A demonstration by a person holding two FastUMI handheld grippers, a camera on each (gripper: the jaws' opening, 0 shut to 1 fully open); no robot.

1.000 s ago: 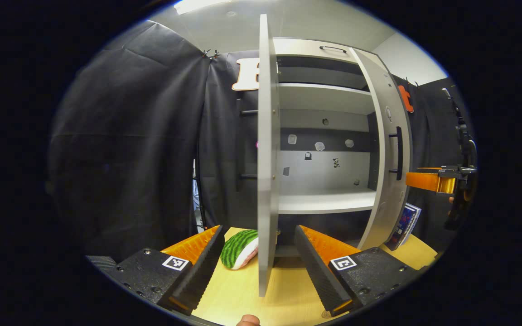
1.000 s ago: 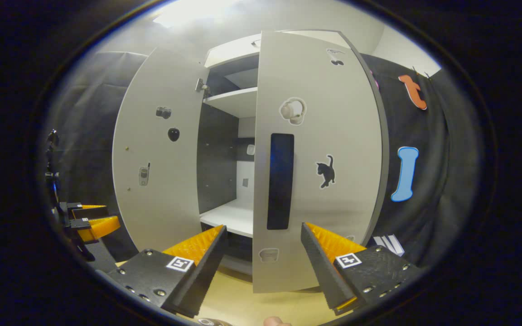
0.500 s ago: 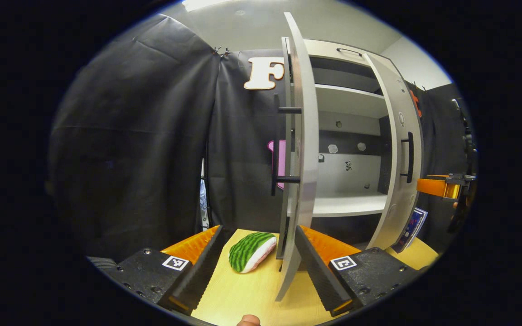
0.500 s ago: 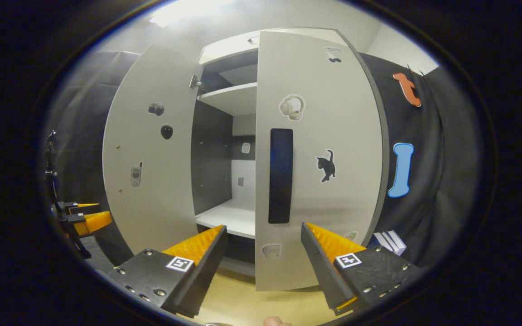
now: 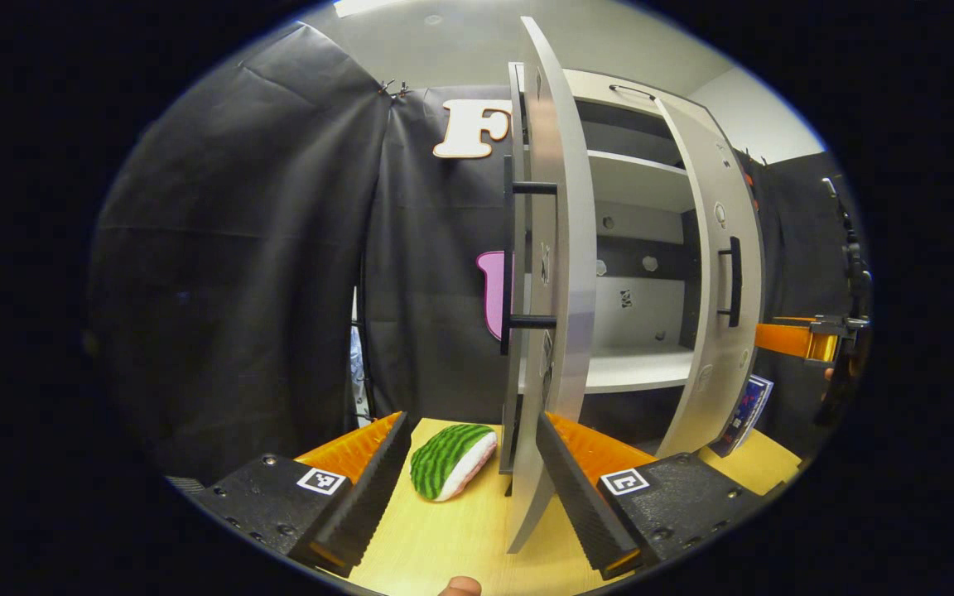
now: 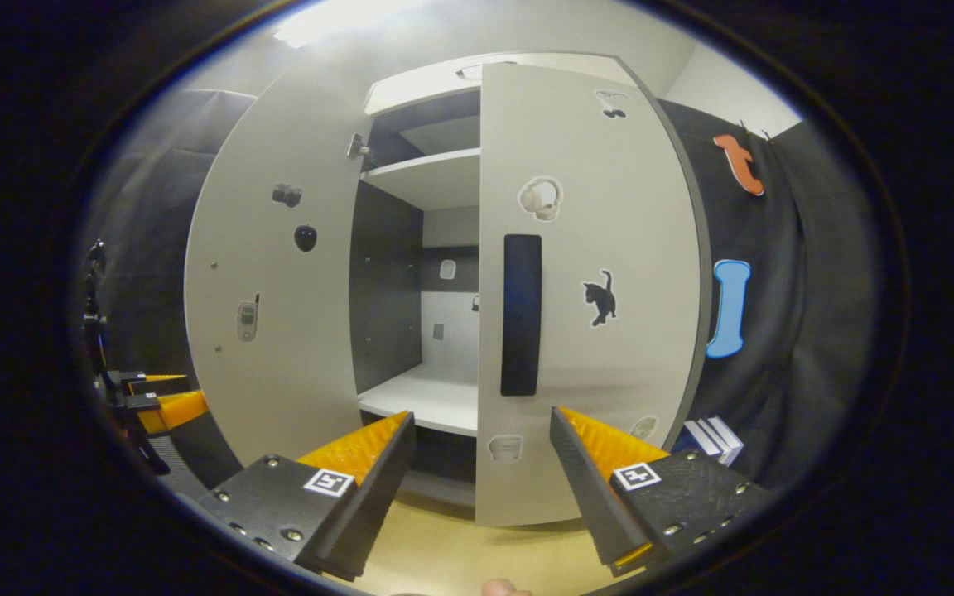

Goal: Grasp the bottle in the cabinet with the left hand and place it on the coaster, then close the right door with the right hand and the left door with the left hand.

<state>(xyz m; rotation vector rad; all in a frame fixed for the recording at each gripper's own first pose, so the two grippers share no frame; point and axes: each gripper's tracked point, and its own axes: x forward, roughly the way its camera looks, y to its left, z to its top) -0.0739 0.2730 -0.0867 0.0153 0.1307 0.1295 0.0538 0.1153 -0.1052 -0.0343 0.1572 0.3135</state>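
Behind the wooden tabletop (image 5: 452,538) stands the cabinet (image 6: 436,397), taken here as landmark: at its left the left door (image 5: 556,273) stands nearly edge-on and upright, long axis vertical, and the left gripper (image 5: 469,488) waits before its edge with jaws wide, probably for pushing it. At its right the right door (image 6: 601,372) is half closed, handle (image 6: 520,314) vertical, with the right gripper (image 6: 481,488) also wide open before it; bottle and coaster I cannot locate.
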